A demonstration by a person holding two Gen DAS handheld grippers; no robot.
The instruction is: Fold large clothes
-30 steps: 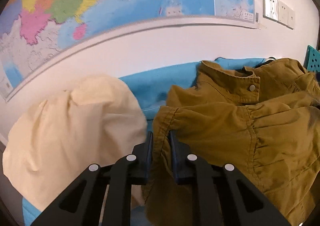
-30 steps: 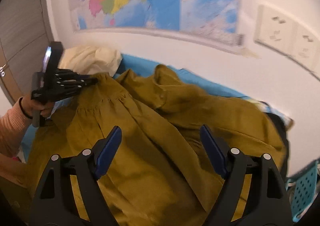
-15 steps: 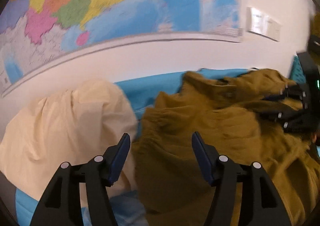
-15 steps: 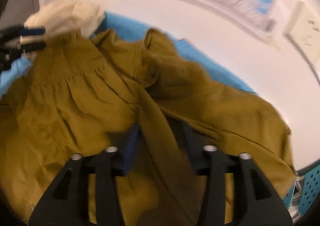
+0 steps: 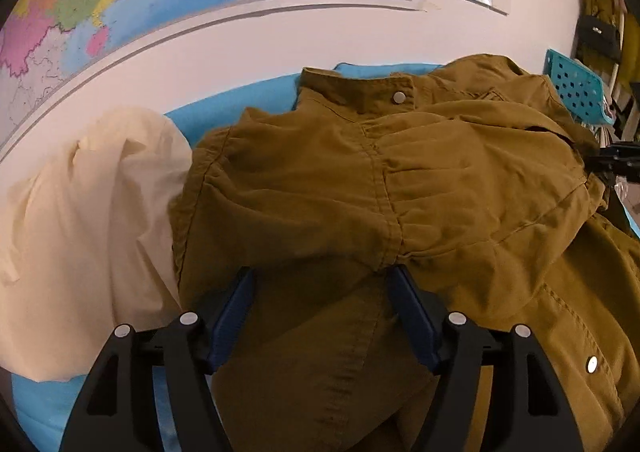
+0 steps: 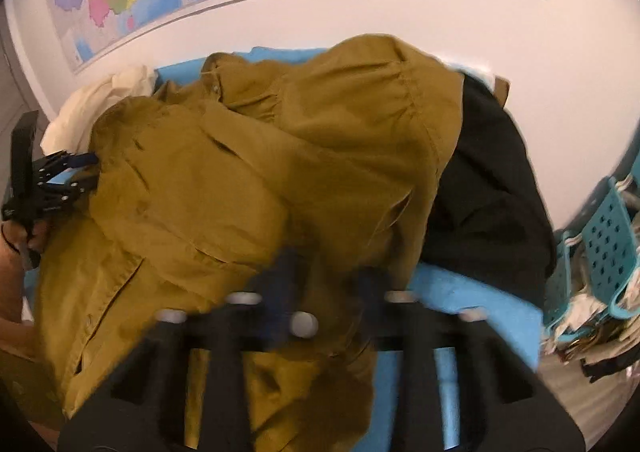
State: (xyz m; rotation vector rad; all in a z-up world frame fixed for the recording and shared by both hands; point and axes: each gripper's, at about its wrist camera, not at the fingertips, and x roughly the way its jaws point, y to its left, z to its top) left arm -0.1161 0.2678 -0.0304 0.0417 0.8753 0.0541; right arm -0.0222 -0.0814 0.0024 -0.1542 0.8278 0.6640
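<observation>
- The large mustard-brown cotton jacket with snap buttons (image 5: pixel 360 179) is being spread over the bright blue padded table surface (image 6: pixel 472 292); its collar is lying toward twelve o'clock near the white wall, and its body is trailing toward six o'clock in both wrist views.
- The left gripper (image 5: pixel 320 292) is being held spread wide, its blue pads (image 5: pixel 234 316) sitting on either side of a raised ridge of cloth at six o'clock; nothing is being pinched.
- The right gripper (image 6: pixel 320 284) is being blurred by motion; a fold of jacket is lying between its dark fingers, but whether it is being clamped cannot be told.
- A cream fabric bundle (image 5: pixel 88 211) is lying at nine o'clock, touching the jacket; a black garment (image 6: pixel 492 187) is lying at three o'clock, partly beneath it.
- The step in hand is being judged as arranging and flattening before a fold; the next move is being judged to call for a firm pinch on an edge or seam at each side, so that the cloth is drawn taut without the neighbouring garments being dragged.
</observation>
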